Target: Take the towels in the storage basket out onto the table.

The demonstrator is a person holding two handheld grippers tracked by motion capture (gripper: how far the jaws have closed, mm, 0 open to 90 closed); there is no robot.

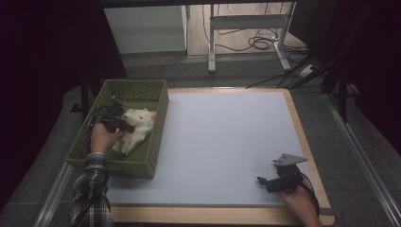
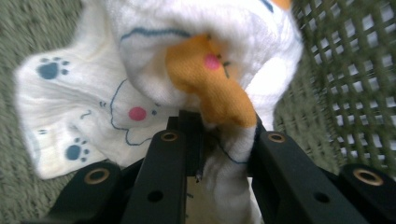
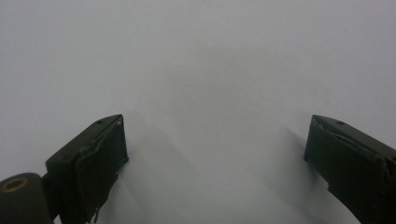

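A white cloth [image 1: 136, 126] printed with paw marks and orange patches lies bunched in the green woven basket [image 1: 156, 130] at the table's left. My left gripper [image 1: 124, 126] reaches into the basket and is shut on the cloth; in the left gripper view a fold of the cloth [image 2: 219, 112] is pinched between the two black jaws and lifted off the basket floor. My right gripper [image 1: 263, 182] rests at the table's front right, pointing left. In the right gripper view its fingertips [image 3: 105, 154] stand wide apart over bare white surface, open with nothing between them.
The white table mat [image 1: 227, 142] has a wooden border. The basket's mesh wall [image 2: 345, 79] rises close to the right of the held cloth. Beyond the table stand a white cabinet [image 1: 146, 28], desk legs and floor cables [image 1: 257, 43].
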